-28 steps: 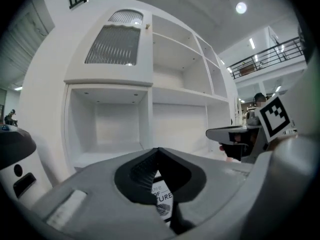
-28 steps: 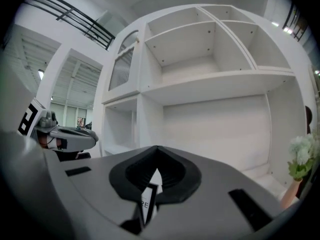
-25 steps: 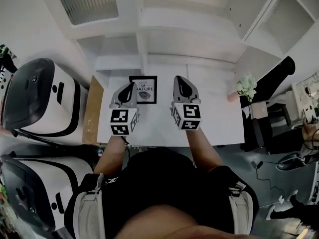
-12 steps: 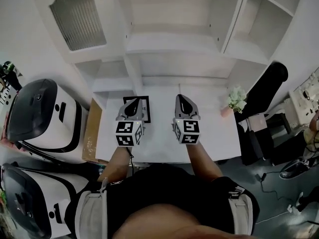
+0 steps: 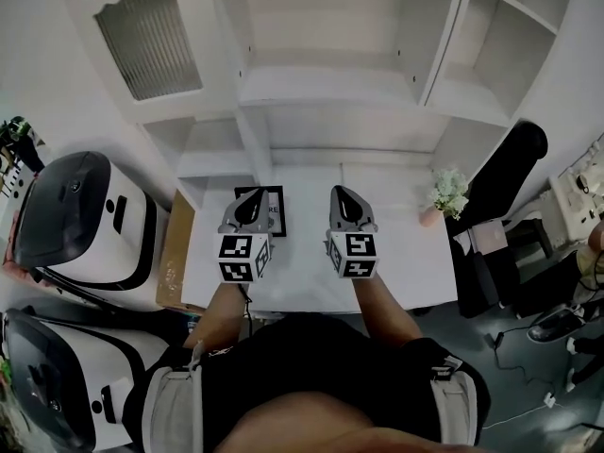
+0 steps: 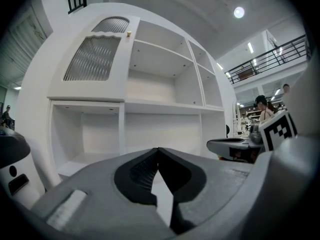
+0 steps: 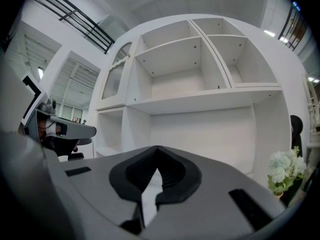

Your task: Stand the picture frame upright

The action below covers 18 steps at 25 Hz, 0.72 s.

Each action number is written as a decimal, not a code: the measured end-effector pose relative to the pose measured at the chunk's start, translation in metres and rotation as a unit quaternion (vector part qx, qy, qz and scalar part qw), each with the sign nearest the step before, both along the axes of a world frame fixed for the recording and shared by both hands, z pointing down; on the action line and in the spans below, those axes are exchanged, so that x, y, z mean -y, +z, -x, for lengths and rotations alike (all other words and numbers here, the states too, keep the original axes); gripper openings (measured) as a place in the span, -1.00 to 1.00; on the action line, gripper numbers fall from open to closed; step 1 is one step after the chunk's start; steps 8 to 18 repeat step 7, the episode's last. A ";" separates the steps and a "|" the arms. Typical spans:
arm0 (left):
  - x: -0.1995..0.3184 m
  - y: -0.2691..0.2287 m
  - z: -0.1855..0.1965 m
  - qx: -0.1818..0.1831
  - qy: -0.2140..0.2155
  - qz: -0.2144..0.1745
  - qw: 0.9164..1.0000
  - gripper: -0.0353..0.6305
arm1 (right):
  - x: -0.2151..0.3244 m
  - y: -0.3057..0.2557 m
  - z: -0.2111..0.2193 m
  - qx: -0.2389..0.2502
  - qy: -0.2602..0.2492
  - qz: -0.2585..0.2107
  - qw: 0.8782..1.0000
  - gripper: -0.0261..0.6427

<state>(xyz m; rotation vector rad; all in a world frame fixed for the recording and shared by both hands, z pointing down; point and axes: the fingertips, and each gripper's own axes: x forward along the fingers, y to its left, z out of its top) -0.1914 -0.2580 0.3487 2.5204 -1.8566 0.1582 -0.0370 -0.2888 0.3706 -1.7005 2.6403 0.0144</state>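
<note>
A black picture frame (image 5: 272,208) lies flat on the white table (image 5: 406,253), partly hidden behind my left gripper (image 5: 255,197). That gripper hovers over the frame's near left part, shut, with nothing between its jaws. My right gripper (image 5: 343,194) hangs over bare table to the right of the frame, also shut and empty. In the left gripper view the closed jaw tips (image 6: 158,151) point at the white shelf unit (image 6: 150,94). The right gripper view shows its closed tips (image 7: 157,150) facing the same shelves (image 7: 200,84). The frame does not show in either gripper view.
A small plant with pale flowers (image 5: 445,190) stands at the table's right end, also seen as a plant (image 7: 285,171) in the right gripper view. A brown board (image 5: 175,248) lies at the table's left edge. Two large white and black machines (image 5: 75,215) stand left. A black chair (image 5: 505,173) is at right.
The head view has tilted up, showing more shelving. Both grippers stay side by side above the table, shut; the left one now covers more of the frame.
</note>
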 end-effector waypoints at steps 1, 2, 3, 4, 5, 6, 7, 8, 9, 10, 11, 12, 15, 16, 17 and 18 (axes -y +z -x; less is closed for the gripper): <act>0.000 0.001 0.002 -0.001 -0.002 0.001 1.000 -0.84 | 0.000 0.001 0.002 -0.001 0.002 0.001 1.000 -0.92; -0.001 0.002 0.004 -0.003 -0.003 0.003 1.000 -0.84 | 0.000 0.003 0.002 -0.001 0.004 0.001 1.000 -0.92; 0.000 0.004 0.005 -0.006 -0.002 0.004 1.000 -0.84 | 0.001 0.004 0.003 -0.001 0.006 0.002 1.000 -0.92; 0.001 0.005 0.005 -0.009 -0.001 0.006 1.000 -0.84 | 0.002 0.005 0.003 -0.002 0.007 0.003 1.000 -0.91; 0.002 0.006 0.006 -0.013 0.000 0.007 1.000 -0.84 | 0.004 0.006 0.004 -0.002 0.007 0.003 1.000 -0.92; 0.003 0.006 0.007 -0.016 0.001 0.008 1.000 -0.84 | 0.005 0.006 0.005 -0.002 0.008 0.003 1.000 -0.91; 0.004 0.007 0.008 -0.019 0.002 0.009 1.000 -0.84 | 0.007 0.006 0.005 -0.002 0.008 0.003 1.000 -0.92; 0.004 0.007 0.008 -0.019 0.002 0.009 1.000 -0.84 | 0.007 0.006 0.005 -0.002 0.008 0.003 1.000 -0.92; 0.004 0.007 0.008 -0.019 0.002 0.009 1.000 -0.84 | 0.007 0.006 0.005 -0.002 0.008 0.003 1.000 -0.92; 0.004 0.007 0.008 -0.019 0.002 0.009 1.000 -0.84 | 0.007 0.006 0.005 -0.002 0.008 0.003 1.000 -0.92; 0.004 0.007 0.008 -0.019 0.002 0.009 1.000 -0.84 | 0.007 0.006 0.005 -0.002 0.008 0.003 1.000 -0.92; 0.004 0.007 0.008 -0.019 0.002 0.009 1.000 -0.84 | 0.007 0.006 0.005 -0.002 0.008 0.003 1.000 -0.92; 0.004 0.007 0.008 -0.019 0.002 0.009 1.000 -0.84 | 0.007 0.006 0.005 -0.002 0.008 0.003 1.000 -0.92; 0.004 0.007 0.008 -0.019 0.002 0.009 1.000 -0.84 | 0.007 0.006 0.005 -0.002 0.008 0.003 1.000 -0.92; 0.004 0.007 0.008 -0.019 0.002 0.009 1.000 -0.84 | 0.007 0.006 0.005 -0.002 0.008 0.003 1.000 -0.92; 0.004 0.007 0.008 -0.019 0.002 0.009 1.000 -0.84 | 0.007 0.006 0.005 -0.002 0.008 0.003 1.000 -0.92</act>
